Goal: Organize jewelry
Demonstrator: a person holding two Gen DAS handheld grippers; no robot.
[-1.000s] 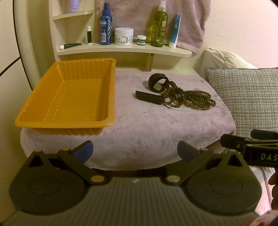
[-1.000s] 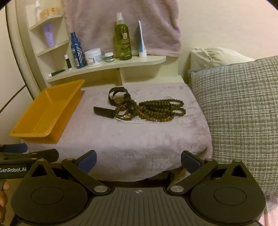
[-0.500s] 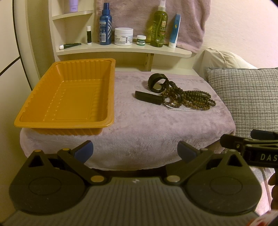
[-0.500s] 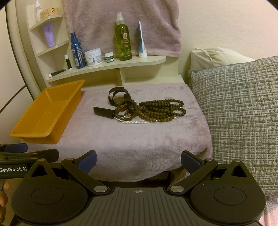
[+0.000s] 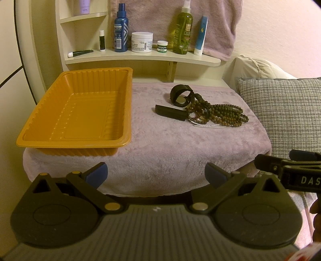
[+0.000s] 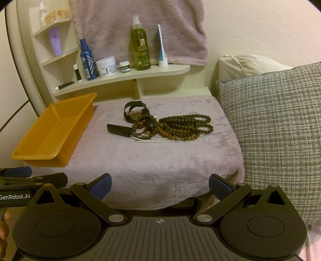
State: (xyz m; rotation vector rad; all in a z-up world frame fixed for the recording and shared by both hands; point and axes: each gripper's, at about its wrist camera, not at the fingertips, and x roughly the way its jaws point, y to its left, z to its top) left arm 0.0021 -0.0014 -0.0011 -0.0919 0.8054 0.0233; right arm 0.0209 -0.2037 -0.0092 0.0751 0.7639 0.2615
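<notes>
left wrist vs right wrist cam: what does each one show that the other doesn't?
Left wrist only: the full floor of the orange tray, with nothing in it, and the right gripper at the frame's right edge.
Right wrist only: the top shelf items and the left gripper at the left edge.
Both: the bead pile, black strap, shelf bottles and grey pillow.

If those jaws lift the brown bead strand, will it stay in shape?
Probably not. The brown bead strand lies in loose loops, so it likely droops. It overlaps the white bead string and the black strap, so neighbours may drag along.
</notes>
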